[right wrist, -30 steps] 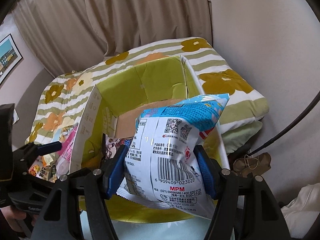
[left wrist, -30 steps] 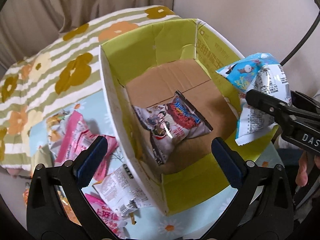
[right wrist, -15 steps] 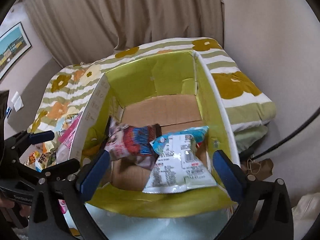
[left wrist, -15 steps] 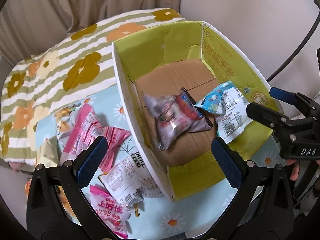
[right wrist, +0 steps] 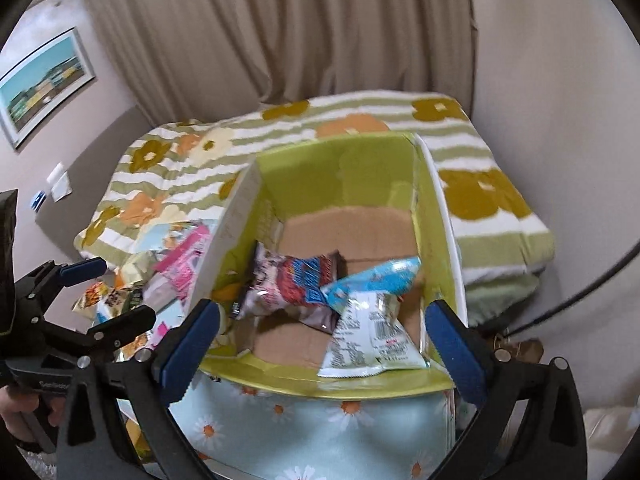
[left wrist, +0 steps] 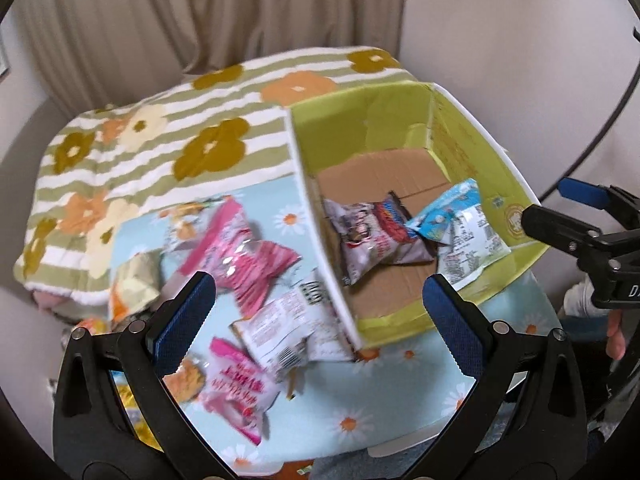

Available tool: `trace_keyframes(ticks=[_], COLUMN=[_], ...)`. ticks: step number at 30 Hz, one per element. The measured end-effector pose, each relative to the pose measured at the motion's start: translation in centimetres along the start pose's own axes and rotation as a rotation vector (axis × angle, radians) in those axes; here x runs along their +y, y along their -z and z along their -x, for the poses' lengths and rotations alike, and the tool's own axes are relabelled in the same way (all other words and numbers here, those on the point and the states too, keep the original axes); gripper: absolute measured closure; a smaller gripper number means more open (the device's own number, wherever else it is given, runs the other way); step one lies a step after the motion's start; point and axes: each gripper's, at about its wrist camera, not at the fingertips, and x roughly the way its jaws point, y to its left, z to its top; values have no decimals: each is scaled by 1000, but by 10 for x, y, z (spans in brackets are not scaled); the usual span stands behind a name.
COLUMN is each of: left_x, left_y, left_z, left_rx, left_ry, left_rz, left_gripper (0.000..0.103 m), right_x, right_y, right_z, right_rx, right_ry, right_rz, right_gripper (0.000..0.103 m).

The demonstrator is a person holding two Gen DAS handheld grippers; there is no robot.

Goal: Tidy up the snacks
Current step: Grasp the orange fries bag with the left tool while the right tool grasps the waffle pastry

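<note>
the right gripper (right wrist: 320, 344) has dropped the blue packet (right wrist: 372, 320) into the box (right wrist: 332, 384), both grippers' jaws gaping empty, more snacks (left wrist: 248, 268) waiting outside.

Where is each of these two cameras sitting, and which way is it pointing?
Left wrist: sits on the left gripper, facing down at loose packets beside the box; right gripper at the edge.
Right wrist: sits on the right gripper, facing down into the box; left gripper and a hand show.
Shared: the box, its blue packet.
</note>
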Motion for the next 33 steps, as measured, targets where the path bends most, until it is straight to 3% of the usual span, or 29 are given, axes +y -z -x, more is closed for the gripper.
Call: trace_keyframes(ticks=[12,19,26,33], left_x=[90,169,251,317], left_y=[43,63,82,105], left_z=[45,53,38,-4], left_rx=[-18,-30,27,111], left_ry=[-197,-274,-244,-150], left_rz=[200,252,268,314], left_gripper=[0,0,0,0], right_x=[76,138,204,261], right_y=[-15,-16,-8,11], right_z=[-12,-32,-69,-118], right_rx=[-26,-37,18,116], right_ry=[-187,-217,-221,-208], right_rz=[123,184,190,183], right_gripper=[1,1,1,1])
